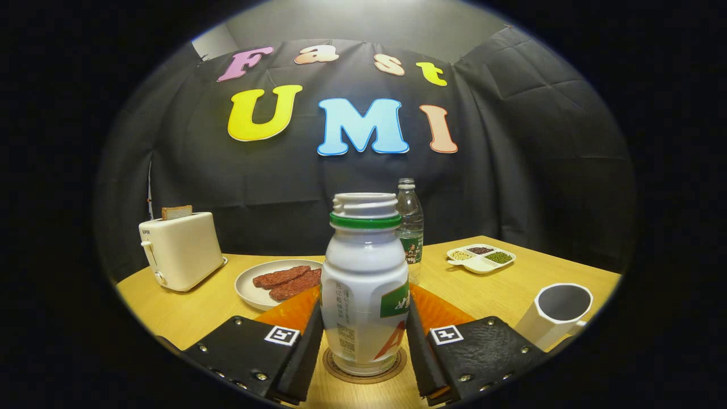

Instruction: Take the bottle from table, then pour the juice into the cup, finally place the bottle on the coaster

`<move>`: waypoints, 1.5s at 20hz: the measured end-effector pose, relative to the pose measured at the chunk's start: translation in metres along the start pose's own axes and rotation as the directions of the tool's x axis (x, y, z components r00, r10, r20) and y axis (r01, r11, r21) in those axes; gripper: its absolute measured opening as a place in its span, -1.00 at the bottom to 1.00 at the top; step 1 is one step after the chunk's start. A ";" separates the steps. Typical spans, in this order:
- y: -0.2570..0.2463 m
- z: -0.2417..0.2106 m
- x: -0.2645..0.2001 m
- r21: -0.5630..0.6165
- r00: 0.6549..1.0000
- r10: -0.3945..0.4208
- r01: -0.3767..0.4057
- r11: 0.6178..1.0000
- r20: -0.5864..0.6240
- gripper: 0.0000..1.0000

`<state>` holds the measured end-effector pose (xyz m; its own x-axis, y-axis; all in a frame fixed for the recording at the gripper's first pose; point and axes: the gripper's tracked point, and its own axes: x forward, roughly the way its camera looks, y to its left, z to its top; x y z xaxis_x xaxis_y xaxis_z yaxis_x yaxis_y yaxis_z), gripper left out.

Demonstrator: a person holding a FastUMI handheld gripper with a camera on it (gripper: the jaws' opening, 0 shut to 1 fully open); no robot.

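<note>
A white juice bottle [363, 295] with a green neck ring and no cap stands upright on a round brown coaster [364, 372] on the wooden table [187, 312]. My gripper [363, 318] flanks the bottle's body, and both fingertips [312, 335] lie against its sides, so it is shut on the bottle. The white cup [559, 312] stands to the right, just beyond the right finger; I cannot see what is inside it.
A white plate of reddish meat slices [281, 281] lies beyond the left finger. A white toaster [180, 250] with bread in it stands at the far left. A clear water bottle [409, 224] stands behind the juice bottle. A divided dish of beans [481, 258] sits far right.
</note>
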<state>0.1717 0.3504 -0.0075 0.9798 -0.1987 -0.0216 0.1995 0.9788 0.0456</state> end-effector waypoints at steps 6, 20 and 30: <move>0.000 0.001 -0.001 0.024 1.000 0.014 -0.014 1.000 -0.009 0.79; 0.015 0.053 -0.033 0.051 0.991 0.073 -0.079 0.996 0.116 0.88; -0.003 0.138 -0.094 0.048 0.964 0.058 -0.073 0.996 0.258 0.87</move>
